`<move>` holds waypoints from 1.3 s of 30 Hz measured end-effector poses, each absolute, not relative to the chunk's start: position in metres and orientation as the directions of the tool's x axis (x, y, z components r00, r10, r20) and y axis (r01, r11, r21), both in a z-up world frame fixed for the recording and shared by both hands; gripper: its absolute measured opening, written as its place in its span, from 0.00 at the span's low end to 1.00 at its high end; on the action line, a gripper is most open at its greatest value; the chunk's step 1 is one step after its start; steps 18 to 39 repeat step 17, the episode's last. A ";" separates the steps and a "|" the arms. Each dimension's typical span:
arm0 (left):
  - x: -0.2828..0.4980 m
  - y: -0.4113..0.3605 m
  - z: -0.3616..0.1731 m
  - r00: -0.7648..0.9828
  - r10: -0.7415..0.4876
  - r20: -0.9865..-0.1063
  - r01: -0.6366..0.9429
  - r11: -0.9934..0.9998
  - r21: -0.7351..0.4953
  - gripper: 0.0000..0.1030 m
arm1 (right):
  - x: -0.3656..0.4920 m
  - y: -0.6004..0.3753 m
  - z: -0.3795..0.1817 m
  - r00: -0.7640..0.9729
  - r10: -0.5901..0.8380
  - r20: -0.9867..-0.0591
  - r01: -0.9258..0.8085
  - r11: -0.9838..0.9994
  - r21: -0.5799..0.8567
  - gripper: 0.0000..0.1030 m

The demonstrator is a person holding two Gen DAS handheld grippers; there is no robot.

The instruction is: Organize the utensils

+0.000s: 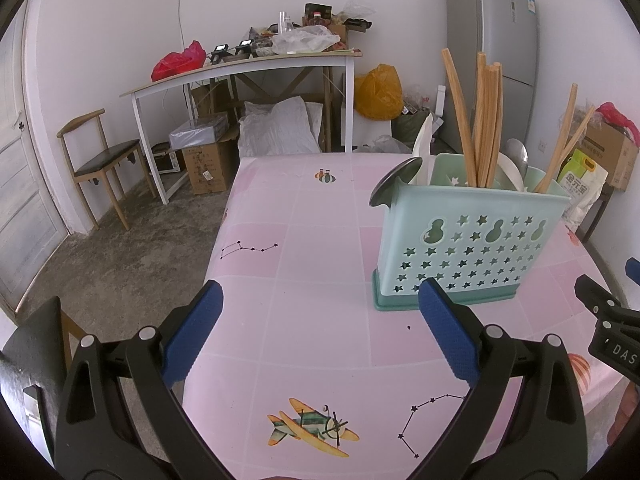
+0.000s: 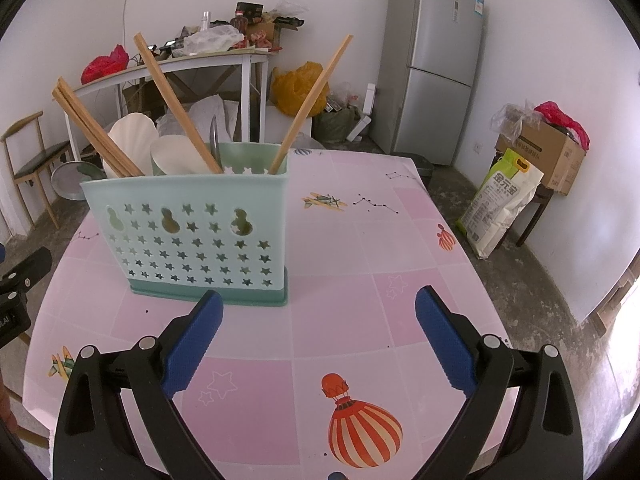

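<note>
A pale green utensil holder (image 1: 464,240) with star cut-outs stands on the pink table (image 1: 320,264). It holds several wooden chopsticks (image 1: 484,120), white spoons (image 1: 424,148) and metal spoons (image 1: 394,186). My left gripper (image 1: 320,308) is open and empty, low over the table, left of and in front of the holder. The right wrist view shows the holder (image 2: 200,236) ahead to the left, with chopsticks (image 2: 176,104) and white spoons (image 2: 134,138) in it. My right gripper (image 2: 318,320) is open and empty in front of the holder's right end.
The table's left edge (image 1: 224,232) drops to a concrete floor. A chair (image 1: 104,160) and a cluttered white desk (image 1: 248,68) stand beyond. A fridge (image 2: 436,64), a rice bag (image 2: 500,204) and a cardboard box (image 2: 548,156) are at the right.
</note>
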State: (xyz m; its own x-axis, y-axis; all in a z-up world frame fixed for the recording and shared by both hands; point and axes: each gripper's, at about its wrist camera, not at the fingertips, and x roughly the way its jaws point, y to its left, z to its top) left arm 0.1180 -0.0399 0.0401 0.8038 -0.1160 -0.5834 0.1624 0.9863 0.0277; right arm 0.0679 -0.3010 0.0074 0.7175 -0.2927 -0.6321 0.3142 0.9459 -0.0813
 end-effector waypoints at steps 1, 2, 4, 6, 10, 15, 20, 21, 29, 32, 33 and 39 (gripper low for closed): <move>0.118 -0.040 0.040 0.804 -0.116 -0.584 0.163 0.986 0.028 0.92 | 0.067 -0.301 0.006 0.717 -0.293 -0.632 0.316 0.945 -0.081 0.91; 0.118 -0.040 0.040 0.804 -0.116 -0.584 0.162 0.986 0.027 0.92 | 0.067 -0.301 0.005 0.717 -0.294 -0.632 0.317 0.945 -0.080 0.91; 0.119 -0.040 0.040 0.803 -0.116 -0.584 0.162 0.986 0.027 0.92 | 0.066 -0.300 0.004 0.716 -0.294 -0.633 0.318 0.945 -0.079 0.91; 0.118 -0.040 0.041 0.803 -0.115 -0.585 0.161 0.987 0.027 0.92 | 0.066 -0.300 0.004 0.717 -0.294 -0.633 0.317 0.945 -0.080 0.91; 0.118 -0.039 0.040 0.800 -0.117 -0.588 0.159 0.987 0.020 0.92 | 0.067 -0.300 0.004 0.717 -0.294 -0.632 0.317 0.945 -0.079 0.91; 0.115 -0.037 0.035 0.796 -0.119 -0.594 0.158 0.987 0.014 0.92 | 0.066 -0.300 0.004 0.717 -0.294 -0.633 0.317 0.945 -0.079 0.91; 0.115 -0.037 0.034 0.795 -0.120 -0.594 0.159 0.987 0.012 0.92 | 0.067 -0.301 0.005 0.717 -0.293 -0.633 0.318 0.945 -0.079 0.91; 0.115 -0.037 0.034 0.795 -0.120 -0.594 0.159 0.987 0.012 0.92 | 0.067 -0.301 0.005 0.717 -0.293 -0.633 0.318 0.945 -0.079 0.91; 0.115 -0.037 0.034 0.795 -0.120 -0.594 0.159 0.987 0.012 0.92 | 0.067 -0.301 0.005 0.717 -0.293 -0.633 0.318 0.945 -0.079 0.91; 0.115 -0.037 0.034 0.795 -0.120 -0.594 0.159 0.987 0.012 0.92 | 0.067 -0.301 0.005 0.717 -0.293 -0.633 0.318 0.945 -0.079 0.91; 0.115 -0.037 0.034 0.795 -0.120 -0.594 0.159 0.987 0.012 0.92 | 0.067 -0.301 0.005 0.717 -0.293 -0.633 0.318 0.945 -0.079 0.91; 0.115 -0.037 0.034 0.795 -0.120 -0.594 0.159 0.987 0.012 0.92 | 0.067 -0.301 0.005 0.717 -0.293 -0.633 0.318 0.945 -0.079 0.91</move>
